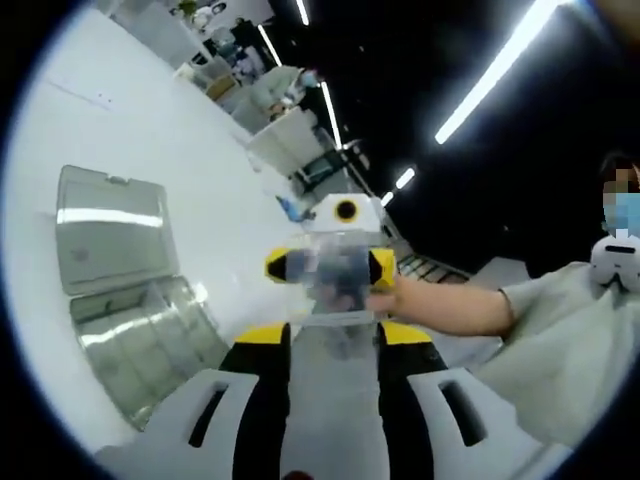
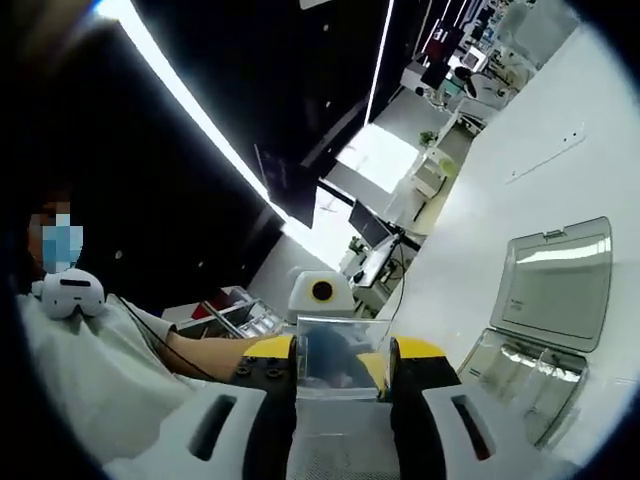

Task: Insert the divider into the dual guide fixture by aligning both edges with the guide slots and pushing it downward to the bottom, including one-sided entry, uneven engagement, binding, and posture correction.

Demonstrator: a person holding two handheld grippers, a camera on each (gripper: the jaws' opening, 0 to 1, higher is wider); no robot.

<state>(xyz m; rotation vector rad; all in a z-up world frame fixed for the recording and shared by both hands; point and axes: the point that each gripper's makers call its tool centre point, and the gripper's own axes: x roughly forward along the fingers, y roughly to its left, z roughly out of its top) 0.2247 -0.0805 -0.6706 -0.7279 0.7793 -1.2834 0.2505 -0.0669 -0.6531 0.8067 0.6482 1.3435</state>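
The divider (image 2: 340, 352) is a small clear plastic plate, held up in the air between the two grippers, which face each other. My right gripper (image 2: 342, 350) is shut on it, yellow-tipped jaws on either side. In the left gripper view the divider (image 1: 335, 300) looks blurred, and my left gripper (image 1: 333, 335) is shut on its near edge, with the right gripper (image 1: 330, 267) gripping from the far side. The clear guide box (image 1: 150, 340) lies on the white table with its lid (image 1: 110, 225) swung open, well to the left of the grippers; its base (image 2: 525, 380) also appears at the right.
A person's hand (image 1: 405, 300) and grey sleeve (image 1: 560, 350) reach in behind the right gripper. The white table (image 1: 150, 130) stretches away toward desks and monitors (image 2: 375, 235). Ceiling light strips (image 1: 490, 75) run overhead.
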